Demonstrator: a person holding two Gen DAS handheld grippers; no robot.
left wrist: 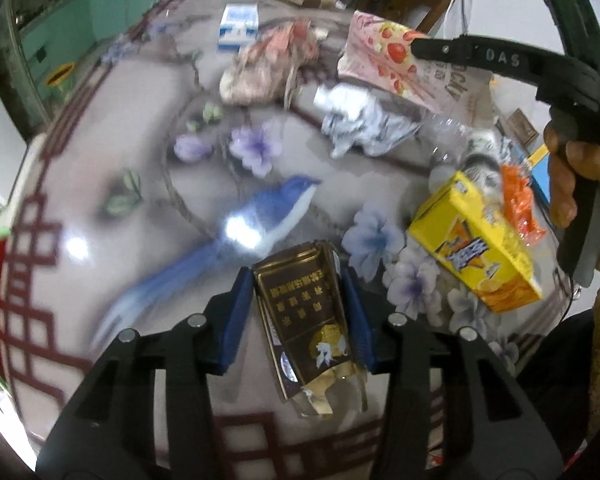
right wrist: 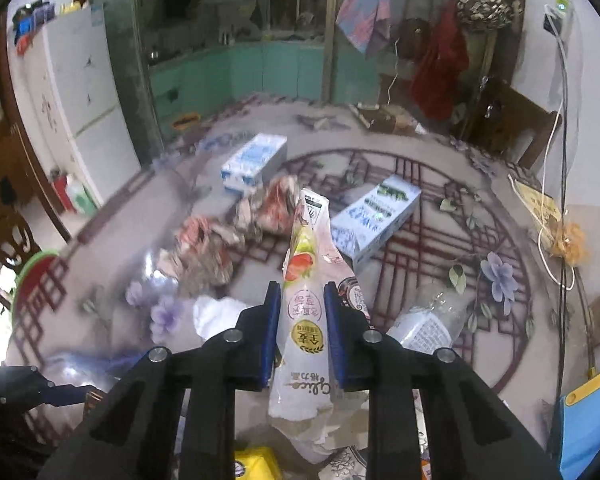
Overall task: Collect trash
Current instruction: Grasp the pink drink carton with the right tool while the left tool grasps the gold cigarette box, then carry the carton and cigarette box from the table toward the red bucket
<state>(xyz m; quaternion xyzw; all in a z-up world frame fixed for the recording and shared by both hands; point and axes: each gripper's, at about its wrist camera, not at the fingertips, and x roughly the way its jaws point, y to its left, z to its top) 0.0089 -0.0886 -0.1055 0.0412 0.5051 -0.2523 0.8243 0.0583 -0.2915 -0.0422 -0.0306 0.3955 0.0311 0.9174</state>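
My left gripper (left wrist: 298,280) is shut on a crumpled brown and gold cigarette pack (left wrist: 304,316), held above the patterned table (left wrist: 100,200). My right gripper (right wrist: 300,292) is shut on a pink strawberry snack wrapper (right wrist: 306,320), lifted over the table; the same wrapper (left wrist: 384,52) and the right gripper's finger (left wrist: 480,58) show at the top right of the left wrist view. More trash lies on the table: a yellow box (left wrist: 476,240), a crumpled white wrapper (left wrist: 364,120), crumpled reddish paper (left wrist: 272,68), a clear plastic bottle (left wrist: 456,136).
Two blue-white cartons (right wrist: 256,160) (right wrist: 376,216) lie on the table (right wrist: 440,184). A crushed clear bottle (right wrist: 432,320) lies to the right. A wooden chair (right wrist: 512,124) stands at the far right, a fridge (right wrist: 80,100) at the left. A cable (right wrist: 556,200) hangs right.
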